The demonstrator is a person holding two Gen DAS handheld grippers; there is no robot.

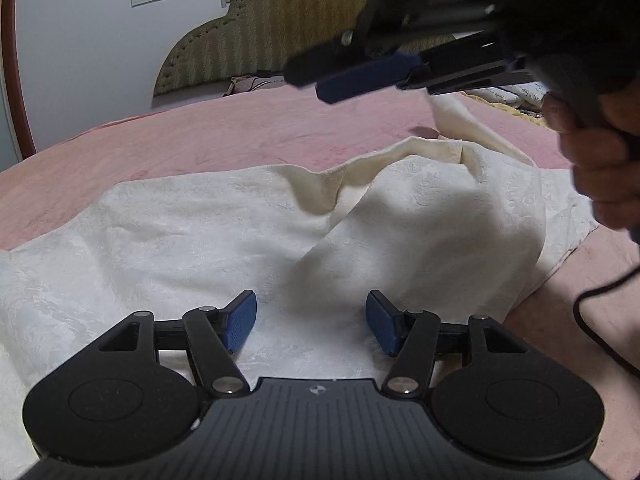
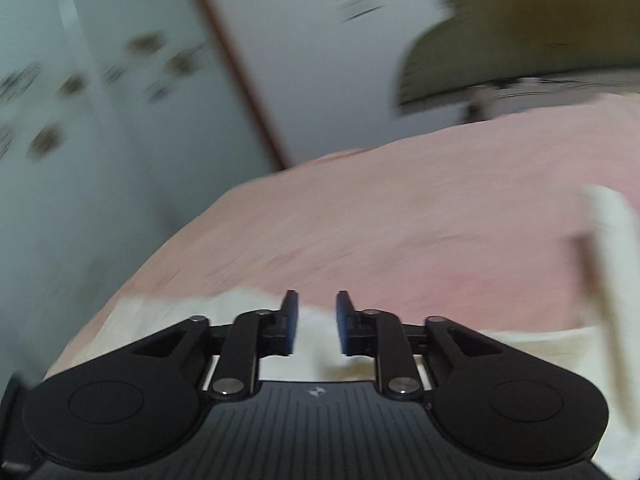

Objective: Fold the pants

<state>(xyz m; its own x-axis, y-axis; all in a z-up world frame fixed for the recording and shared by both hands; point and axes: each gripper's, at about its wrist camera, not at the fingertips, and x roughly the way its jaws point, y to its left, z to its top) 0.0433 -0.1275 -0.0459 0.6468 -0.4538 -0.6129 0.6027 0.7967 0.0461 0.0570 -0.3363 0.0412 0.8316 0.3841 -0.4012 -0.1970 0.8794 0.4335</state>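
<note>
The cream, embossed-pattern fabric pants (image 1: 168, 240) lay spread across the pink bedspread (image 1: 200, 136) of the bed, flat on the left of the left wrist view and rumpled toward the right, where one section was turned back over itself in a loose, raised fold (image 1: 400, 168). From the way it draped and creased, the cloth looked soft, light and limp — likely to sag and slide unless lifted by two points at once. A hem or the edge of that raised fold seemed the best place to take hold, since the flat middle offered nothing to pinch.

The left tool (image 1: 311, 322) hovered low over the flat part of the pants, its blue pads well apart with only bare cloth showing between them; it held nothing.

Further right and higher in the same view, the right tool (image 1: 320, 80) crossed above the bed, gripped by a person's hand (image 1: 592, 152), a black cable (image 1: 588, 320) trailing below. In its own blurred view its pads stood narrowly apart — not together — and nothing was clamped between them, though cream fabric lay beneath. Whether those pads touched the cloth could not be told.
</note>
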